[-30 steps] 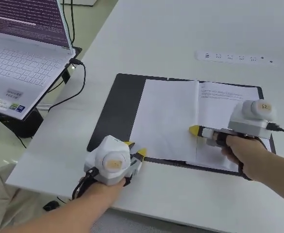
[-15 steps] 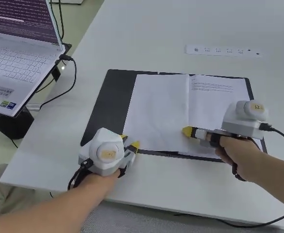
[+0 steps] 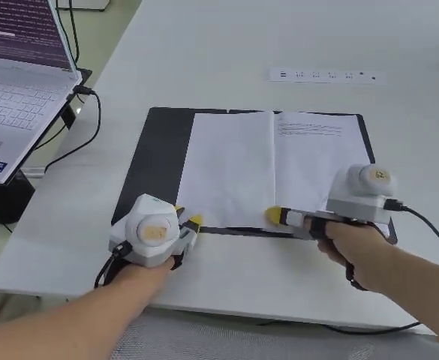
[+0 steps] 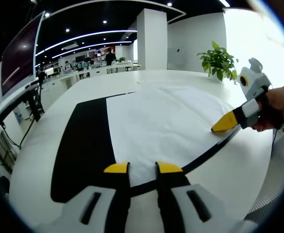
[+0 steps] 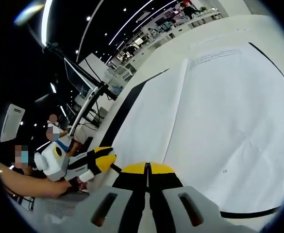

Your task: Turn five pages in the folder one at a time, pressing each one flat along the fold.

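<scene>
The open folder [image 3: 159,161] lies just ahead of the left gripper [image 3: 187,215], whose jaws are slightly apart. The right gripper [image 3: 273,216], pressed together, points along its near edge.

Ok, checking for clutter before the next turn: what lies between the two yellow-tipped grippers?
In the head view, the near edge of the open black folder and its blank white left page, between the left gripper and right gripper.

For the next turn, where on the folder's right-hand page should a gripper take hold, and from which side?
Take the right-hand page by its free outer edge, coming in from the right with the right gripper. It lies flat and is bound at the central fold, so probably only that edge lifts.
</scene>
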The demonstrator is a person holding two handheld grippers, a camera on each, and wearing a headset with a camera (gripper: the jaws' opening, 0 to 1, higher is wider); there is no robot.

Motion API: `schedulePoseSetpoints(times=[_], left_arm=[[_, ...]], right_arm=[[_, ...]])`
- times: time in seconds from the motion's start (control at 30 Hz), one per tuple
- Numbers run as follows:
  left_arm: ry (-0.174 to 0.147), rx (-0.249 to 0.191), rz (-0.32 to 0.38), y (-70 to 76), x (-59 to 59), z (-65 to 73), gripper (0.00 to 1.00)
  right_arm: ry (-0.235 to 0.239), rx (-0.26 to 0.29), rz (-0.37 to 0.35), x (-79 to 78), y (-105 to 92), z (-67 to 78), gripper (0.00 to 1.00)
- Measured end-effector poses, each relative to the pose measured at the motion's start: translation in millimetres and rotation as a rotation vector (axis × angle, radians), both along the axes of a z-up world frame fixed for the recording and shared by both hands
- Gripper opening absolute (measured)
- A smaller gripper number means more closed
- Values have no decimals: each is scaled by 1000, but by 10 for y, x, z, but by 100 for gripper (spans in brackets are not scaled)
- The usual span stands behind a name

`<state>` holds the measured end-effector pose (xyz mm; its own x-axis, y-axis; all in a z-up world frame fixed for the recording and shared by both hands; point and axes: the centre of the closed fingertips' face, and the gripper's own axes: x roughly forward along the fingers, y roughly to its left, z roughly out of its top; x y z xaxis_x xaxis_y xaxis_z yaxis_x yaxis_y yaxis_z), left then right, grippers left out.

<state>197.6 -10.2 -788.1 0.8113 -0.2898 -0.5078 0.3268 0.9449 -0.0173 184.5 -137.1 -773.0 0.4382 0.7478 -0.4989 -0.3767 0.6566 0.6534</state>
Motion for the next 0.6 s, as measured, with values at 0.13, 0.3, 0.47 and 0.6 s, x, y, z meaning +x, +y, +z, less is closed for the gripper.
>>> schedulePoseSetpoints(times=[0.13, 0.3, 0.47, 0.6], left_arm=[[2, 0, 2, 1, -2, 3, 19], [6, 2, 5, 3, -7, 6, 19], [18, -13, 10, 0, -10, 7, 20], [74, -41, -14, -82, -35, 30, 30]], right_arm=[[10, 13, -13, -98, -9, 9, 0], [29, 30, -27, -99, -66, -1, 0], [57, 55, -23, -256, -69, 52, 0], [69, 116, -47, -376, -85, 252, 0]])
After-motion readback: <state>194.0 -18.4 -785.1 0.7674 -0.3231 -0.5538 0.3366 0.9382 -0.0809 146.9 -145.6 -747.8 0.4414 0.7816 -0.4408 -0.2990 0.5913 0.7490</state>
